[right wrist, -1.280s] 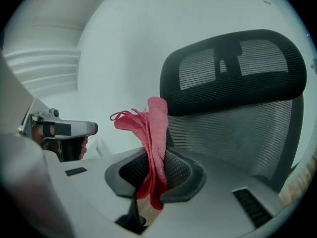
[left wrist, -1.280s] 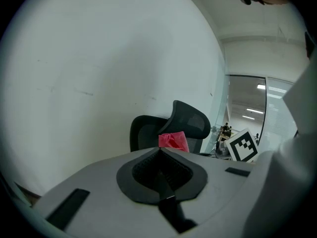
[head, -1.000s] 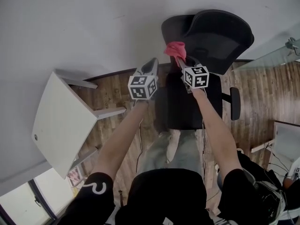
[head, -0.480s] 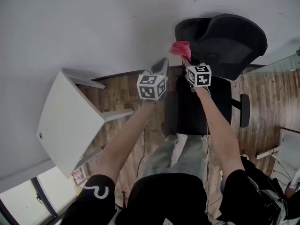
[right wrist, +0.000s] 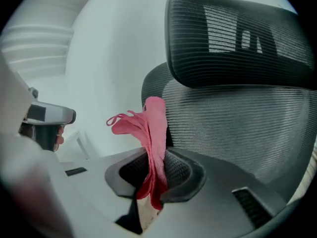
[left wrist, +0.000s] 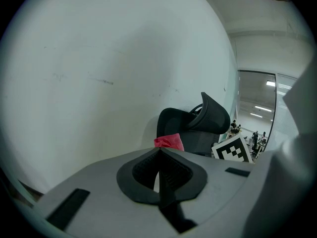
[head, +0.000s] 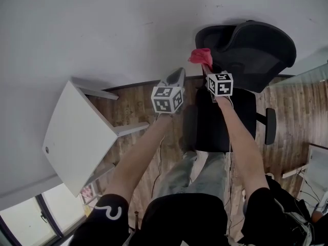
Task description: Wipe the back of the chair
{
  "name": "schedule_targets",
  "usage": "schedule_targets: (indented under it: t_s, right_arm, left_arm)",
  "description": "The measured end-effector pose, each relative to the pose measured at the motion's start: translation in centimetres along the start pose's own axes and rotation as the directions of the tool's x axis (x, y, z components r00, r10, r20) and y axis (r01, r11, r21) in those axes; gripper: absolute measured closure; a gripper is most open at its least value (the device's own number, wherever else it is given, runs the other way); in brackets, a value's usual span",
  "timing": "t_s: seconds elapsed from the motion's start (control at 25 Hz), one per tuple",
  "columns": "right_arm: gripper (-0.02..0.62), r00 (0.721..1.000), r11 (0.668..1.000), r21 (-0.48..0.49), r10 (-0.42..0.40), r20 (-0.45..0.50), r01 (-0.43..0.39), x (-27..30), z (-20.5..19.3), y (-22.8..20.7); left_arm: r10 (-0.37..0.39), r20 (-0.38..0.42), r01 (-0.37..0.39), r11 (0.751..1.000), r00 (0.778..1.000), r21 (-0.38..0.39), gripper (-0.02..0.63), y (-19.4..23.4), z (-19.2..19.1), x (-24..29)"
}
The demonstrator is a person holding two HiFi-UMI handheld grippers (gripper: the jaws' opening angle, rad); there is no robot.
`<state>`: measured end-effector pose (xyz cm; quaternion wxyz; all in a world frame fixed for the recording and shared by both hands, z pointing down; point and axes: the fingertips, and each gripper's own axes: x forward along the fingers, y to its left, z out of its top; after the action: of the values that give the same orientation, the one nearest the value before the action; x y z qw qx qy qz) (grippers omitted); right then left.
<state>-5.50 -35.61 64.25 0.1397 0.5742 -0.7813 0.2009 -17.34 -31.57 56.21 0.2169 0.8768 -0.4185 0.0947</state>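
Black mesh backrest (right wrist: 237, 128) of a black office chair (head: 241, 86), with its curved black headrest (right wrist: 237, 38) above. The chair stands on the wood-plank floor (head: 133, 106) at the floor's edge along the white wall (head: 128, 29). The backrest rises roughly upright, long axis running from seat (head: 220, 122) to headrest. Its broad front face is turned toward the person and its rear toward the wall.

A crumpled pink cloth (right wrist: 148, 133) sits just beside the backrest's left edge; contact with the mesh cannot be confirmed. The right tool (right wrist: 153, 175) has its jaws clamped on the lower folds of this cloth, with the upper part standing free above them. The left tool (left wrist: 159, 170) hangs further left, jaws pressed together on nothing, well clear of the chair. A white rectangular table (head: 77, 132) stands apart at the left, carrying nothing of the task.

Step in hand, as judged: bringing the cloth onto the mesh. For a good wipe, the free bunch of cloth, not the jaw tips, should press flat on the face. Strokes should run along the long axis, headrest to seat, in overlapping bands across the width. Light pressure is advised, since the chair may roll or swivel toward the wall; the idle left tool could brace it.
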Motion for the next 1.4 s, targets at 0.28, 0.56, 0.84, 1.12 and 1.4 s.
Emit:
schedule_targets:
  t_s: [0.28,0.56,0.84,1.12,1.4]
  right_arm:
    - [0.511,1.000,1.000,0.017,-0.015,0.002,0.015,-0.5,-0.1,-0.9]
    - [0.511,1.000,1.000,0.014,-0.022,0.005,0.022,-1.1,0.2,-1.9]
    - [0.511,0.999,0.997,0.058,-0.045,0.003,0.045,-2.2,0.4,-4.7]
    - [0.511,0.998,0.995,0.077,-0.062,0.007,0.061,-4.0,0.5,-7.5]
    - [0.511,0.997,0.993,0.091,-0.082,0.009,0.080,-6.5,0.5,-11.5]
  left_arm:
    - [-0.005,0.010,0.005,1.000,1.000,0.018,0.582,-0.7,0.0,0.1]
    - [-0.007,0.006,0.007,0.999,1.000,0.036,0.583,-1.4,0.0,0.2]
    - [0.016,0.000,-0.016,0.999,1.000,0.040,0.581,-2.2,-0.1,0.3]
    - [-0.001,-0.002,0.001,0.998,1.000,0.059,0.582,-5.0,0.1,1.3]
    - [-0.028,0.008,0.027,0.997,1.000,0.067,0.581,-9.0,0.5,3.2]
